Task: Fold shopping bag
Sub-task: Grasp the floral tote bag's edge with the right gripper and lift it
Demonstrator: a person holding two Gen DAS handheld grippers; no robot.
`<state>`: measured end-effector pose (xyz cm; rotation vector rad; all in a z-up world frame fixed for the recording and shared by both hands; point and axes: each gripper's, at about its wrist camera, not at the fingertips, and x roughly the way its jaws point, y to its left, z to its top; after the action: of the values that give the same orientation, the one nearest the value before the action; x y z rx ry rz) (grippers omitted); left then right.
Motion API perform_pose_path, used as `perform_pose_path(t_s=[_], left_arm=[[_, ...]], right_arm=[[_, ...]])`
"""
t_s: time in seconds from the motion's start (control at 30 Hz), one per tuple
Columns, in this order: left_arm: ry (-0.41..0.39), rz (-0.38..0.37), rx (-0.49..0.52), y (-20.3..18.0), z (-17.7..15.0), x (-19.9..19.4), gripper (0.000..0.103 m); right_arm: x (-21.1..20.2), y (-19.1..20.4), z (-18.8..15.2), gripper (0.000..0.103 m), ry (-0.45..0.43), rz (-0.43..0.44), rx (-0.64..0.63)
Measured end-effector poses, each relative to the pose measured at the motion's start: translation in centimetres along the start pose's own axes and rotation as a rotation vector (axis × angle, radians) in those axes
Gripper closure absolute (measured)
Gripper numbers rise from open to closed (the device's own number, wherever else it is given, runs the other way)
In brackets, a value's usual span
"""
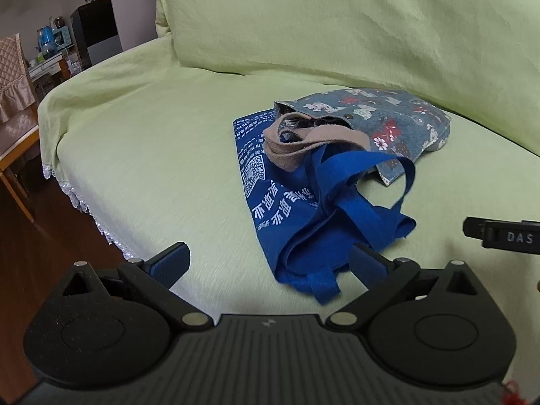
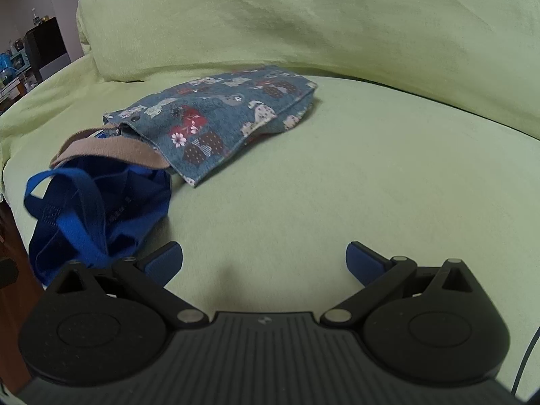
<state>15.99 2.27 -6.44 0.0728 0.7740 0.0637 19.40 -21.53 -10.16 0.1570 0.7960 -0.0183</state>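
Room at far left: dark cabinet (image 1: 96, 30) with jars on top, cluttered shelf with blue containers beside it, quilted chair cover (image 1: 15, 74) at the frame edge.
Sofa cover (image 1: 152, 141): pale green cloth, lace trim along the front edge, draped over seat and backrest.
Left gripper (image 1: 268, 263): jaws spread wide, holding nothing; hovers low at the front of the seat, right blue pad just over the near edge of the blue bag.
Blue shopping bag (image 1: 287, 216): lying crumpled on the seat, white printed characters and a square code on its face, long blue handles looped loosely on top; far end tucked under the floral bag.
Floral bag (image 1: 391, 118): denim-blue fabric with cat and flower print, lying flat behind the blue bag near the backrest, mouth facing left, snap button at the rim.
Tan strap (image 1: 293, 145): trails out of the floral bag's mouth across the blue bag.
Right gripper (image 2: 264, 263): jaws wide apart, empty; over bare green cover, blue bag just to its left, not touching.
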Motion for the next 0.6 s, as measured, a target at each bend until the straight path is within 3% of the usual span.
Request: perform_pose_path(t_s=[0.13,0.3,0.43,0.53,0.6], left_arm=[[-0.005,0.008,0.003,0.2,0.8,1.3,0.002],[-0.041,0.028,0.016,0.6,2.2,2.7,0.002],[-0.072,0.040,0.012,0.9,3.6,4.1,0.002],[-0.084,0.049,0.006,0.9,4.7,5.0,0.002],[-0.090,0.049,0.000,0.9,5.1,5.5,0.002]], right_arm=[[2.0,0.4,0.9,0.001,0.004,0.014,-0.021],[3.9,1.5,1.4,0.001,-0.129,0.013,-0.253],[5.8,2.7,1.1,0.005,-0.314,-0.078,-0.638],[8.3,3.3,1.0,0.019,-0.380,-0.117,-0.896],[10.2,3.3,1.6,0.026,-0.384,-0.146,-0.966]])
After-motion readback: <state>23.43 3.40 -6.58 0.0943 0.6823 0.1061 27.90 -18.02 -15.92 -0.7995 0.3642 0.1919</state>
